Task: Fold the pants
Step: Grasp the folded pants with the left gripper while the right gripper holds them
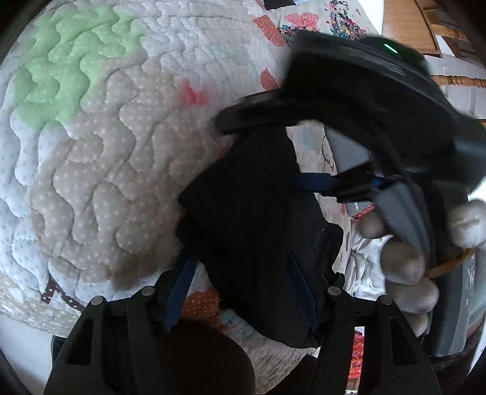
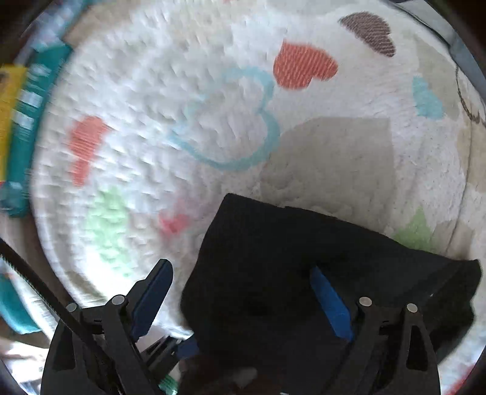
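The black pants lie folded into a small dark bundle on a quilted bedspread. My left gripper is open, its blue-padded fingers spread on either side of the near end of the bundle. My right gripper reaches in from the right, held by a gloved hand, its fingers at the bundle's far right edge. In the right wrist view the right gripper is open over the pants, with one blue finger resting on the cloth.
The bedspread is white with hearts and coloured patches. A teal and yellow package lies at its left edge. Wooden furniture stands beyond the bed at the top right.
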A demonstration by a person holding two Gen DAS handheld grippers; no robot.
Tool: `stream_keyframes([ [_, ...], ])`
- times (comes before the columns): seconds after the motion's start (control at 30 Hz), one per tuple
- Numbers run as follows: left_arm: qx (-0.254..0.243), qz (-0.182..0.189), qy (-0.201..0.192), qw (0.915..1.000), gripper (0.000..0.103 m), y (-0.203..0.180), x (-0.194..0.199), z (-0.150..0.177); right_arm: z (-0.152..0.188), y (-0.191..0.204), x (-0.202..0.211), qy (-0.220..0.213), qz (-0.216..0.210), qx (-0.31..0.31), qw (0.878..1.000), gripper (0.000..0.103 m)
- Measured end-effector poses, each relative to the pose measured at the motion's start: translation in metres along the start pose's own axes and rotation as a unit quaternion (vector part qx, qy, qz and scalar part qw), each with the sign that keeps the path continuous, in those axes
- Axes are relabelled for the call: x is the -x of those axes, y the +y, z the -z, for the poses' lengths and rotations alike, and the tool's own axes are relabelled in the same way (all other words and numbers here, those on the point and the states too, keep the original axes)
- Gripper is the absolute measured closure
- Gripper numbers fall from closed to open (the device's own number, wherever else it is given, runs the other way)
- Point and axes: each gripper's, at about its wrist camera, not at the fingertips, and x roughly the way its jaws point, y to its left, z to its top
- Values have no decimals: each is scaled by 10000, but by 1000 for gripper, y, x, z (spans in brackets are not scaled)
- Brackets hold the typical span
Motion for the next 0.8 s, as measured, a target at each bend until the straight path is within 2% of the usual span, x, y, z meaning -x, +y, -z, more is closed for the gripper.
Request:
stream_keyframes([
  [0.1,-54,44,38,10000,46,-6,-4,0,-1,18,-19,297,668,472,9962,4],
  [0.13,-150,62,22,9999,61,-9,-4,1,1,23,-20,278,821,632,9942,4],
  [0.17,-191,63,11,9998,84,-13,-4,2,3,25,-19,225,849,686,9938,8],
  [0.2,-219,95,35,9997,86,-16,-4,2,7,24,-15,151,898,727,9932,12],
  [0.3,-187,366,18,9992,86,-23,0,4,20,18,0,-103,920,833,9922,45],
  [0.4,-324,563,-2,9979,86,-41,5,10,39,1,23,-395,595,811,9941,59],
  [0.57,-813,640,16,9946,86,-89,5,29,80,-31,69,-1072,79,638,9922,65],
  [0.73,-1317,614,207,9892,86,-139,-8,54,129,-84,112,-1716,-401,239,9841,66],
  [0.8,-1498,597,311,9864,86,-157,-16,63,140,-97,123,-1922,-582,70,9796,67],
])
